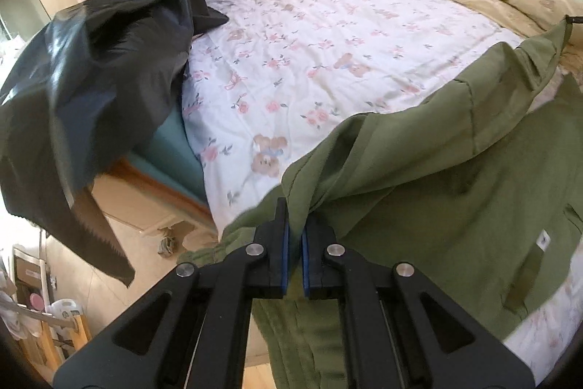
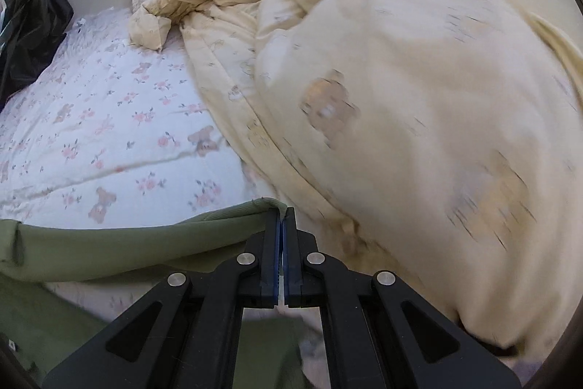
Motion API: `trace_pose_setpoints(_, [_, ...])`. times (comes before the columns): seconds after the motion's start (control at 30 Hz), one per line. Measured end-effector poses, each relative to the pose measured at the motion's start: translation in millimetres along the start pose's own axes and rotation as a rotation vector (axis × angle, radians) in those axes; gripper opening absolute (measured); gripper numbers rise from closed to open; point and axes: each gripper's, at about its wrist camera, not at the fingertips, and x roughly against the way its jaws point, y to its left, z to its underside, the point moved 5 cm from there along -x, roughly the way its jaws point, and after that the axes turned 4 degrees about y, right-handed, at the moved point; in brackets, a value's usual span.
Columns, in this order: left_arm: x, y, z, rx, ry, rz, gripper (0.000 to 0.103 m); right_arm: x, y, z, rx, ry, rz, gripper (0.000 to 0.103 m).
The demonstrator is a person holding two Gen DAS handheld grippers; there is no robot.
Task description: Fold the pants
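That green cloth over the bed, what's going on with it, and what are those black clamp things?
A person is folding a pair of olive green pants using two hand-held grippers. The left gripper is shut on one edge of the fabric, and the right gripper is shut on another edge, so the pants hang stretched between them above the floral bedsheet. A rumpled cream duvet lies at the far side, and a black garment hangs at the left. No fold looks finished yet.

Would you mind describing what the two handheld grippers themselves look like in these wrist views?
Both the left gripper and the right gripper look alike: matte black linkage arms with triangular cut-outs, round silver pivot pins, and two narrow black fingers lined with blue pads. No cables, labels or sleeves are visible.
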Motion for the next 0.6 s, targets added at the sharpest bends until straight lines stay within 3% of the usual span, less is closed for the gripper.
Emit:
trace_pose_setpoints(0.2, [26.8,-15.3,36.0,-0.042,-0.02,0.03,0.003,34.0,-18.9,47.2,-0.064,0.004,-0.005,0.0])
trace_pose_setpoints(0.43, [31.9,-39.6,96.7,-0.155,0.039,0.089,0.003,47.3,-38.7,127.9,-0.117,0.082,0.008,0.0])
trace_pose_setpoints(0.6, [34.6,-56.3,122.1,-0.243,0.088,0.115,0.003,53.9,-53.5,171.7,-0.18,0.151,0.048,0.0])
